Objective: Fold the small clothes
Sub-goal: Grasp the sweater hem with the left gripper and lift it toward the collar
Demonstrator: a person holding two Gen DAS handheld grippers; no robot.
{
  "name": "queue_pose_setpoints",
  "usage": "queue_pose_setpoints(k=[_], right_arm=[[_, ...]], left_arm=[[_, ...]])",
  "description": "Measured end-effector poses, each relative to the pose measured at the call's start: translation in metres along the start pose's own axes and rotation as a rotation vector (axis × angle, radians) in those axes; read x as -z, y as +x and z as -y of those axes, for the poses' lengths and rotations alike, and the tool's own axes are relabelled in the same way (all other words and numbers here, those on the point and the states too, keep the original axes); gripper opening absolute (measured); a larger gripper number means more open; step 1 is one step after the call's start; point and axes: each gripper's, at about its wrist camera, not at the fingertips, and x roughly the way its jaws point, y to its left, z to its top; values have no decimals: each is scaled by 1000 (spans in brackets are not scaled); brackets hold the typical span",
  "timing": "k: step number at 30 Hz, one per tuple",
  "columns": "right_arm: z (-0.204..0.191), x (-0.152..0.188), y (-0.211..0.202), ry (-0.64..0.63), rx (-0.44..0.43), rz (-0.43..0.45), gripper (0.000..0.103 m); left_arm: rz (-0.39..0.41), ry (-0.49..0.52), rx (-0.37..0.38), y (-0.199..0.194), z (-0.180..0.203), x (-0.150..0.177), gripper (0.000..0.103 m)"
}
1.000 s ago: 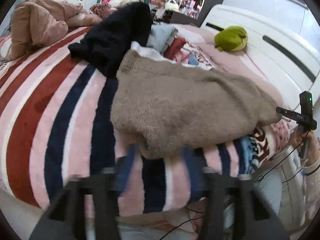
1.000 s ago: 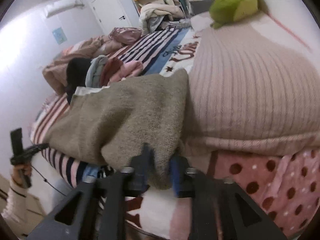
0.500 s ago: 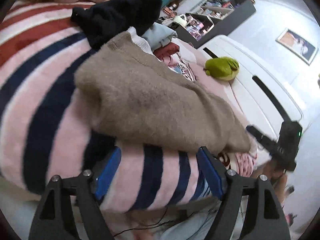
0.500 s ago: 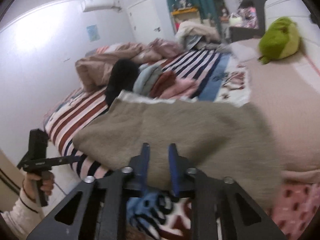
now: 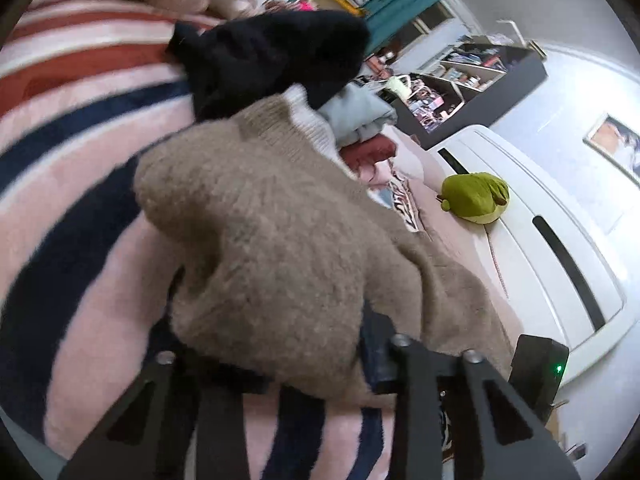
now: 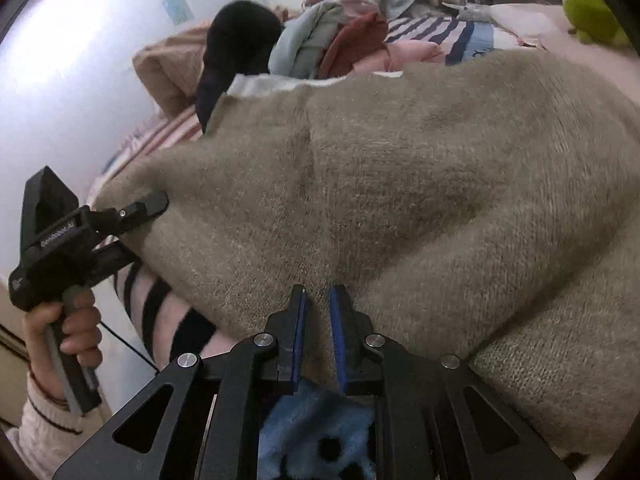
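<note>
Pinching the fuzzy taupe knit sweater, both claws clench its hem: right claw, left claw, over the plush striped blanket.

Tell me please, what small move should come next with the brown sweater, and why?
Probably lift both claws together and carry the near hem toward the collar. The right claw is shut on the brown sweater, and the left claw grips its edge too, while the sweater lies unfolded on the striped blanket.
</note>
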Motion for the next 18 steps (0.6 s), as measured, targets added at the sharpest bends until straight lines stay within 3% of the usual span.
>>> queue_pose_setpoints(k=[4,8,10,15,18], right_arm=[[6,-4,-21,29,-62,18,9],[17,-4,-66,31,-87,109,21],[26,-4,-92,44,-92,162,21],[53,1,-159,60,-54,298,21],[70,11,-193,83,-41,367,25]], left_arm=[[44,163,-50,-6,37,-7,21],[71,323,-102,-6,77,-17,21],[81,432,-125,-2,105,-19,21],[78,654,-103,18,174,-12,20],[16,786,-47,45,220,5,20]])
